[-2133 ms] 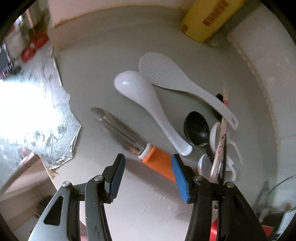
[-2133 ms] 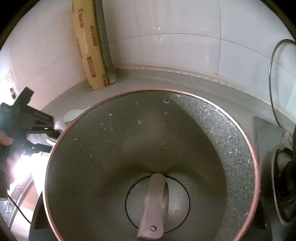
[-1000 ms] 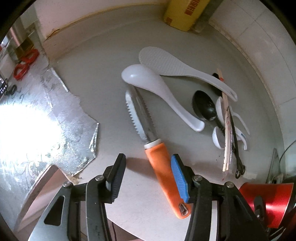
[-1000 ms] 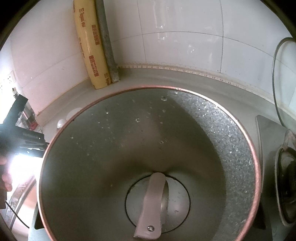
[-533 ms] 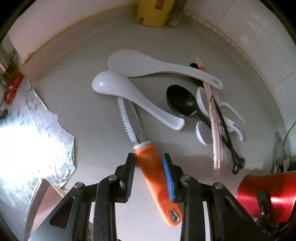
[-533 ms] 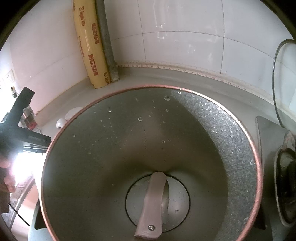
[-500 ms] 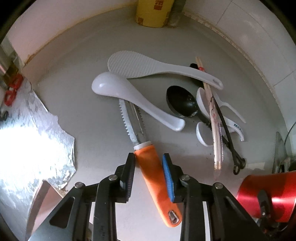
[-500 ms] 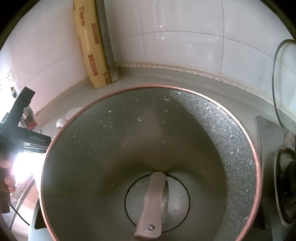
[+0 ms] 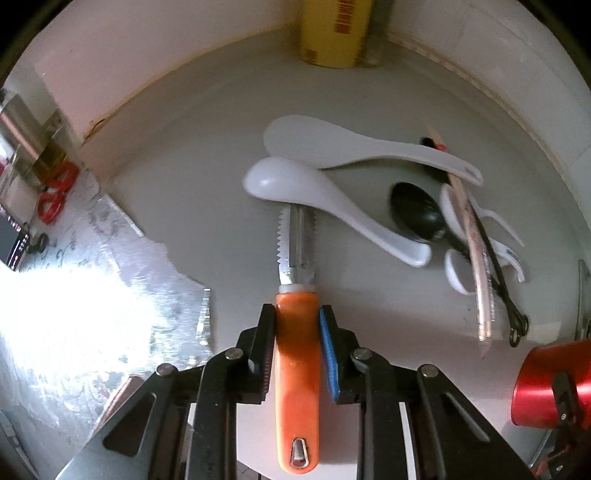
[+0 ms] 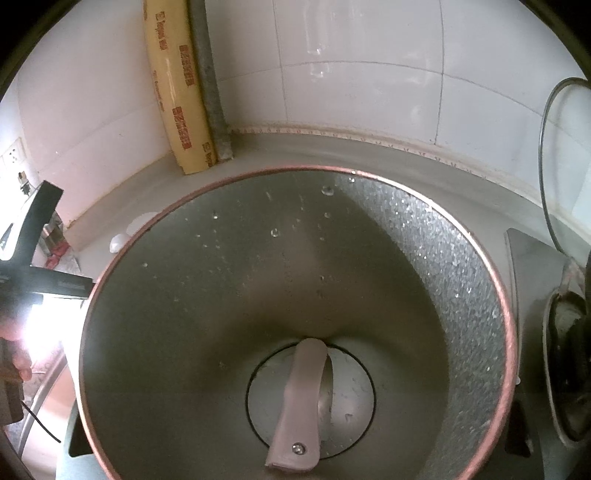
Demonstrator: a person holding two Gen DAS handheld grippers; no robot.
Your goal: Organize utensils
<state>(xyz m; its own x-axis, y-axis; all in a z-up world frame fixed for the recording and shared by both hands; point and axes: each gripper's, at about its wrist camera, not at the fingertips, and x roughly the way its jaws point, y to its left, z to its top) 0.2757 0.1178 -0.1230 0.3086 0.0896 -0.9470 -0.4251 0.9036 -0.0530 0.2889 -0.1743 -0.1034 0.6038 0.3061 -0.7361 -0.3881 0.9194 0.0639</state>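
Observation:
In the left wrist view my left gripper (image 9: 297, 325) is shut on the orange handle of a serrated knife (image 9: 297, 354), whose blade (image 9: 297, 243) points away toward a white ladle (image 9: 317, 195). Behind lie a white rice paddle (image 9: 354, 147), a black spoon (image 9: 417, 212), white soup spoons (image 9: 458, 269), chopsticks (image 9: 469, 229) and black tongs (image 9: 498, 273) on the grey counter (image 9: 207, 177). The right wrist view is filled by a pan lid (image 10: 295, 314) seen from inside; my right gripper's fingers are not visible there.
Foil sheet (image 9: 92, 266) covers the counter at left. A yellow wrap roll (image 9: 334, 29) stands in the back corner, also in the right view (image 10: 177, 92). A red pot (image 9: 550, 384) sits at right. A glass lid (image 10: 561, 155) leans on the tiled wall.
My left gripper has closed around the knife's orange handle, and the knife has turned to point straight ahead. The right view has barely changed.

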